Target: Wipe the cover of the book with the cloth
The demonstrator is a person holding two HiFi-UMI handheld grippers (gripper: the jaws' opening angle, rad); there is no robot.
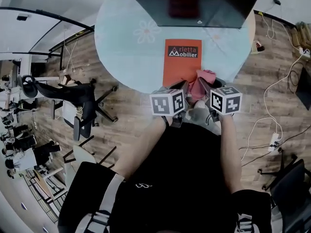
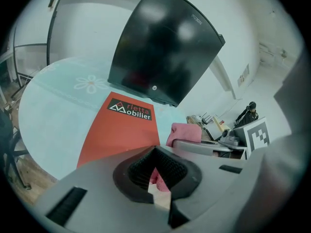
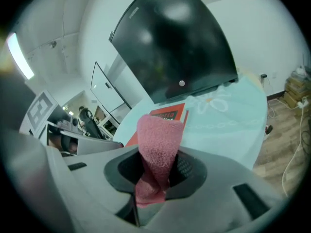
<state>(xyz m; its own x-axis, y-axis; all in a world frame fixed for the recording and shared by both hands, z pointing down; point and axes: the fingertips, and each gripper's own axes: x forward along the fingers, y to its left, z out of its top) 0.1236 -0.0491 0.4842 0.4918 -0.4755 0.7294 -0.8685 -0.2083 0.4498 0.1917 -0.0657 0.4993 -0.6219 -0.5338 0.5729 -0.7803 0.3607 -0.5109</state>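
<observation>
Head view. My two hand-held grippers sit close together at the near rim of the round, pale blue counter (image 1: 124, 57), which has a faint flower pattern. The book (image 1: 181, 67) lies flat near that rim: plain orange cover, with a black label in white print at its far end. The pink cloth (image 1: 198, 87) is bunched at the book's near right corner, between the left hand-held gripper (image 1: 182, 87) and the right hand-held gripper (image 1: 210, 84). A dark monitor (image 1: 194, 4) stands at the far side of the counter. An office chair (image 1: 73, 98) is on the wood floor to the left.

Left gripper view. I read the jaws as drawn nearly together, with a scrap of pink cloth (image 2: 158, 177) caught in the narrow gap. A pale bit below it I cannot identify. Beyond the jaws the orange cover runs away from me, label upright and legible. More cloth bulges to the right, just off the book's edge.

Right gripper view. The jaws are clenched on the cloth (image 3: 158, 144). It has a nubby, towel-like weave and is folded into a strip that stands up out of the grip. It hides part of the book (image 3: 167, 114), which lies behind it on the counter.
</observation>
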